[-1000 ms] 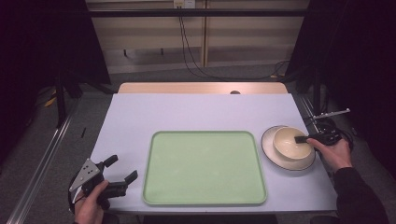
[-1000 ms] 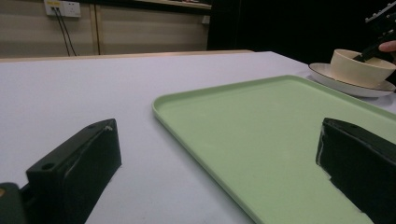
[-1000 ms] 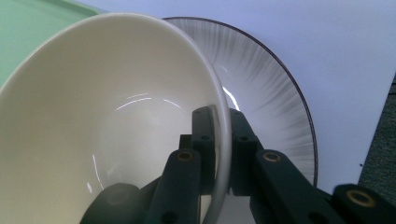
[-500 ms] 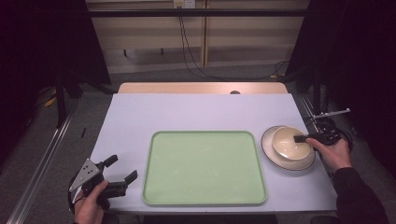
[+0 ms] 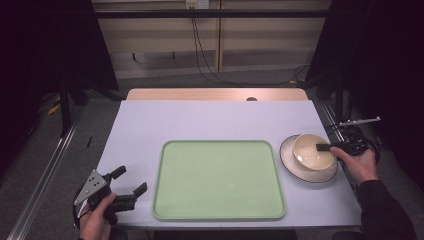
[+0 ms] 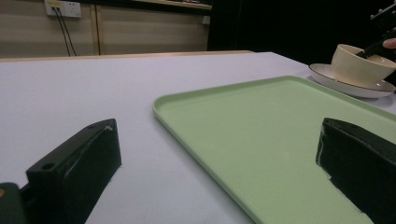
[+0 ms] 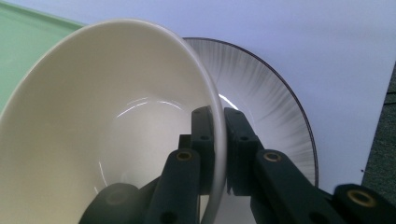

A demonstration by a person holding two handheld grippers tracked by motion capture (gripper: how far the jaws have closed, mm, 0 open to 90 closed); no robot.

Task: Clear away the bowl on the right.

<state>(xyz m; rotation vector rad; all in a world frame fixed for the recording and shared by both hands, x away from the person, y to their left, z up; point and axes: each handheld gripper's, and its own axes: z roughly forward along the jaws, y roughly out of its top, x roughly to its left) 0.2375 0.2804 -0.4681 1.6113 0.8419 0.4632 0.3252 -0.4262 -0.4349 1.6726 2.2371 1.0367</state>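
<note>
From the high view we see a cream bowl [image 5: 312,151] sitting on a white plate [image 5: 307,174] at the right side of the pale surface [image 5: 210,122], just right of a green tray [image 5: 219,179]. Our right tongs [image 5: 324,147] reach in from the right and are clamped on the bowl's right rim, our right hand [image 5: 359,163] behind them. At the near left corner our left tongs [image 5: 129,181] rest just left of the tray, jaws apart with nothing between them.

In the left gripper view, the two black jaws stand wide apart over the tray's [image 6: 280,140] near edge; the bowl [image 6: 362,65] and plate [image 6: 348,86] lie far off at the right.

In the right gripper view, the right tongs [image 7: 218,140] pinch the bowl's [image 7: 107,121] thin rim, one jaw inside, one outside, above the plate [image 7: 266,98].
</note>
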